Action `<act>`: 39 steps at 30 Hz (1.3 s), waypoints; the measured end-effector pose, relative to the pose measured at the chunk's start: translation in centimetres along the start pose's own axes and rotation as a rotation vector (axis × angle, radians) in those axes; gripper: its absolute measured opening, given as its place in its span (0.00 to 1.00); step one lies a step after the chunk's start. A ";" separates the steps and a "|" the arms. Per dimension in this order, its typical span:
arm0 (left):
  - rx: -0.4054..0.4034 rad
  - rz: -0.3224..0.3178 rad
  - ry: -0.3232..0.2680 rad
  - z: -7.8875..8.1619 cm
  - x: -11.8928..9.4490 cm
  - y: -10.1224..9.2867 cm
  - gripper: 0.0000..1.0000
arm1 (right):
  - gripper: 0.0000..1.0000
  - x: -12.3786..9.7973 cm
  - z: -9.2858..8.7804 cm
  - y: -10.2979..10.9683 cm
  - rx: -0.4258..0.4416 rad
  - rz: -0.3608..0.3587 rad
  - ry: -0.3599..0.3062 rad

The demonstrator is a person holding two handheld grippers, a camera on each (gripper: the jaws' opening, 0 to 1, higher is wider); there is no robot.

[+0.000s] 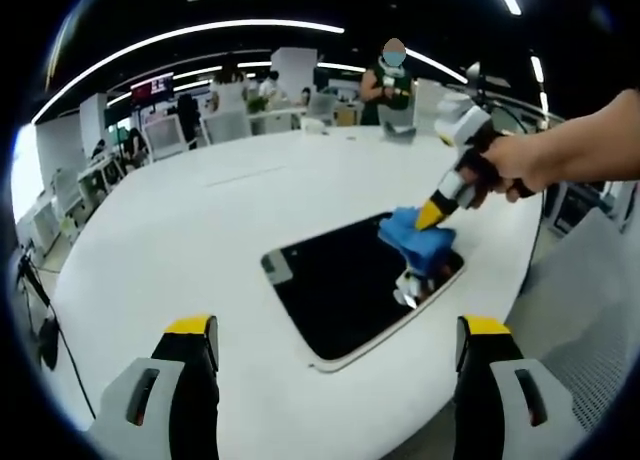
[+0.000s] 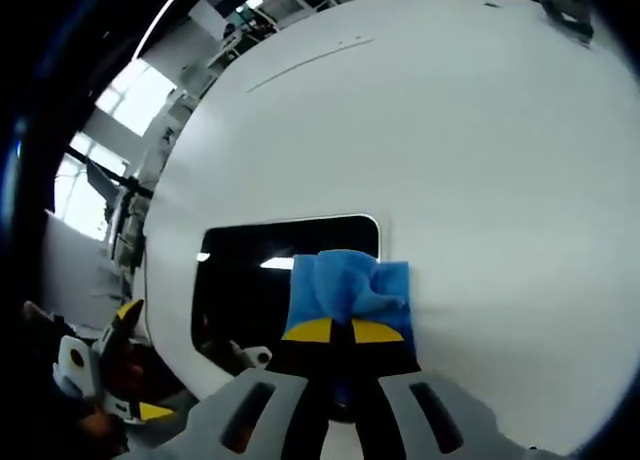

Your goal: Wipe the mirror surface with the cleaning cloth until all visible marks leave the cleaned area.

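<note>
A dark rectangular mirror [image 1: 335, 295] lies flat on the round white table [image 1: 180, 220]. On its right end rests a crumpled blue cloth [image 1: 415, 242], pressed down by my right gripper [image 1: 432, 215], which a hand [image 1: 520, 162] brings in from the right. The right gripper view looks down on that cloth [image 2: 345, 285], with my right gripper [image 2: 342, 330] shut on it at the mirror's [image 2: 250, 270] corner. My left gripper [image 1: 337, 330] is held open near the table's front edge, nothing between its jaws. It also appears at the lower left as the left gripper [image 2: 135, 365].
A small bright reflection or mark [image 1: 405, 295] shows on the mirror below the cloth. Far across the table stand office chairs [image 1: 165, 135], desks and a person [image 1: 390, 85]. The table's edge [image 1: 540, 250] curves close by the mirror's right side.
</note>
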State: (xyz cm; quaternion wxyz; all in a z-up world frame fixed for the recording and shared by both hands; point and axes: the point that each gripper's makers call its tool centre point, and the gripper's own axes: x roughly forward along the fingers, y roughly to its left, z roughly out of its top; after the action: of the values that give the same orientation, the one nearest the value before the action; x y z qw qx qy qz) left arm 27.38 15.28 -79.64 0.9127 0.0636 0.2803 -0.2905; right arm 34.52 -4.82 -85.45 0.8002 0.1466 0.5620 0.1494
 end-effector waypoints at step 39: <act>0.048 0.053 -0.063 1.3 -0.4 0.9 0.99 | 0.00 -0.6 0.0 -0.9 -0.058 -0.086 -0.020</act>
State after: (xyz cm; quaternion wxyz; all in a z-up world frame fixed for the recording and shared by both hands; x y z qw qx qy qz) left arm 28.23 15.83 -78.33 0.9266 0.0837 0.2425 -0.2749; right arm 34.36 -5.86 -85.31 0.8153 0.1007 0.5553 0.1298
